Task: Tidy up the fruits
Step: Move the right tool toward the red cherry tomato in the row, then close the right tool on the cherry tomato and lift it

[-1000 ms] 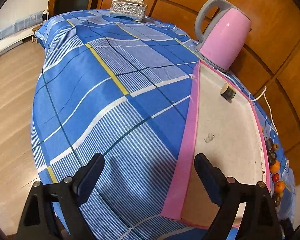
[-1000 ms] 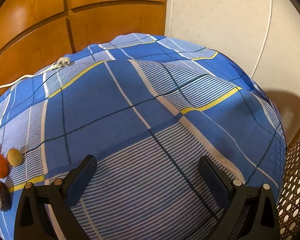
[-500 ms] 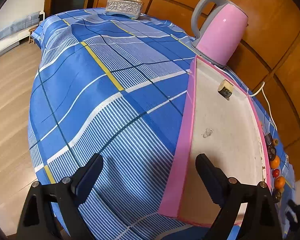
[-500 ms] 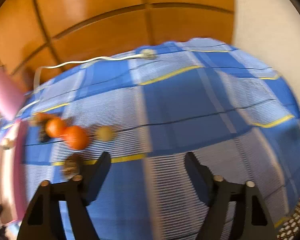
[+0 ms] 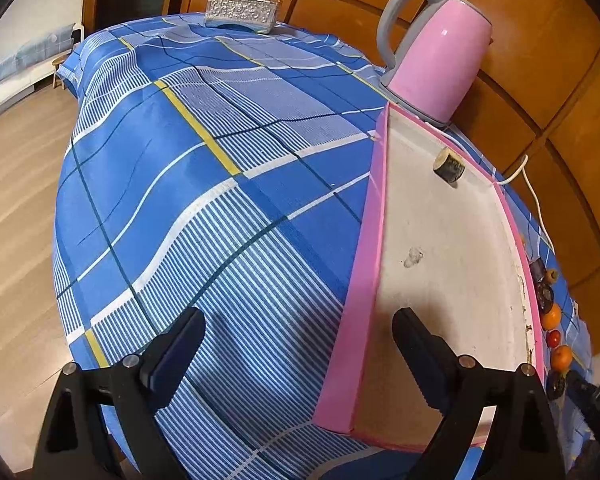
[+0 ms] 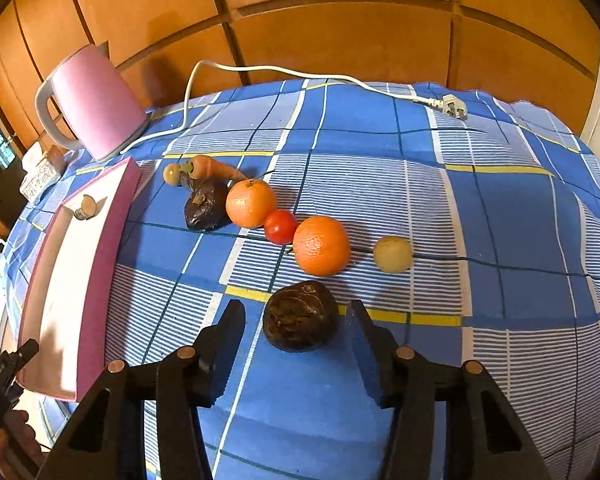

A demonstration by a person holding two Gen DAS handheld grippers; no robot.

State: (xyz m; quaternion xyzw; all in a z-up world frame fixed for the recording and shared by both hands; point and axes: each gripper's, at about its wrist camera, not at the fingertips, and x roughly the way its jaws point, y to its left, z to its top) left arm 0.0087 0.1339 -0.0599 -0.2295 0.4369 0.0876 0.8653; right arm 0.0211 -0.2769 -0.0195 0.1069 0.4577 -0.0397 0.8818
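In the right wrist view, fruits lie in a row on the blue checked cloth: a dark wrinkled fruit [image 6: 299, 316], two oranges [image 6: 321, 245] [image 6: 251, 203], a small red fruit [image 6: 280, 226], a pale round fruit [image 6: 393, 254], another dark fruit [image 6: 205, 209] and a carrot [image 6: 214, 168]. My right gripper [image 6: 296, 324] has its jaws closing on either side of the near dark fruit, with gaps still showing. A pink-rimmed white tray [image 6: 100, 240] lies left of the fruits. My left gripper [image 5: 298, 340] is open over the tray's near rim [image 5: 360, 280], holding nothing.
A pink kettle [image 5: 436, 76] stands behind the tray, its white cord and plug [image 6: 452, 106] trailing across the cloth. A small cut stub [image 5: 448, 166] lies in the tray. A silver tissue box [image 5: 242, 10] sits at the far end. Wooden wall panels back the table.
My right gripper swung left from bare cloth to the fruit row, and its jaws narrowed around the near dark fruit. The left gripper barely shifted.
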